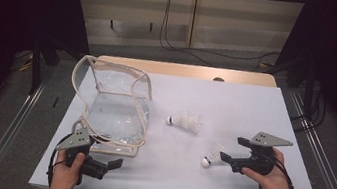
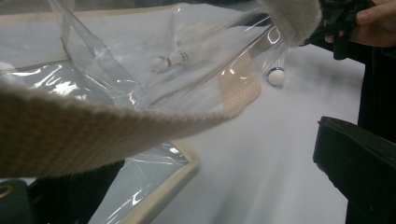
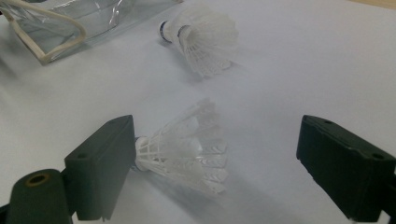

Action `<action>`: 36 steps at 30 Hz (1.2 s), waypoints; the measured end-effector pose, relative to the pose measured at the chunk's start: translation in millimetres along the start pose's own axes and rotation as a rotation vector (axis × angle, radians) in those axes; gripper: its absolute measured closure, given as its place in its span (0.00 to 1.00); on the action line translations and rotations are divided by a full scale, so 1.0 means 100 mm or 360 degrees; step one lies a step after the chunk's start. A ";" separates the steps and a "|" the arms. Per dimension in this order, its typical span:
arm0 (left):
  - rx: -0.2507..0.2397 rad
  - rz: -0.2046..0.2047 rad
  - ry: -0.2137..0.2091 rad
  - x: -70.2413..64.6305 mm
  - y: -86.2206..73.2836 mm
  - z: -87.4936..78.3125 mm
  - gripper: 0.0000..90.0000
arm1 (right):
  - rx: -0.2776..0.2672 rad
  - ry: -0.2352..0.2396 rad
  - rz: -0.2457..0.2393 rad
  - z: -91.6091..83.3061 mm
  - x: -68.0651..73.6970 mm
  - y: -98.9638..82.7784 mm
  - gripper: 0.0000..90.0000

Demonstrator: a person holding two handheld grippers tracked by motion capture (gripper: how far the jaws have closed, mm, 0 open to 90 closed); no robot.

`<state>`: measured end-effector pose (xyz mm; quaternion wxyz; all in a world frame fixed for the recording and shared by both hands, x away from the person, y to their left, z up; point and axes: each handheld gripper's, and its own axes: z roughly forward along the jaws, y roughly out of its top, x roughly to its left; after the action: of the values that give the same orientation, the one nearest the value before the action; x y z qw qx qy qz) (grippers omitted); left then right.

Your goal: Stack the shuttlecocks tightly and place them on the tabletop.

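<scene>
A white table (image 1: 235, 104) is seen from above, with bare wood showing along its far edge. On its left half a clear plastic bag (image 1: 116, 109) with cream fabric trim is stood open, its mouth turned upward and its strap (image 2: 93, 128) looped across the front. In the left gripper view this strap is stretched across the foreground, just above the left-hand jaw, while the other jaw stands well apart at the right edge. Whether the strap is pinched by the left gripper (image 1: 113, 163) cannot be told; the gripper is held at the bag's near corner, close against the trim.

The right gripper (image 1: 228, 160) is held by a hand (image 1: 272, 183) on the right side of the table, its jaws spread wide and nothing clamped. Between those jaws a white shuttlecock (image 3: 187, 151) is laid on its side, its cork end touching or just beside the left-hand jaw and its feather skirt pointing toward the other jaw, which is kept well clear of it.

A second shuttlecock (image 1: 185, 122) is laid on the table between the bag and the first one, near the middle, apart from both.
</scene>
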<state>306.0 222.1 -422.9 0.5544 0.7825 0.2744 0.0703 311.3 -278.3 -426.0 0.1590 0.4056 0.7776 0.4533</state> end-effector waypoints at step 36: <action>-0.0001 -0.0002 0.0006 0.00 0.00 0.01 0.02 | 0.0054 0.0136 -0.0123 0.00 0.07 -0.13 0.43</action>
<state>306.2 221.4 -422.9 0.5543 0.7819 0.2761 0.0715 301.3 -276.1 -435.9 0.1363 0.3582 0.8063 0.4505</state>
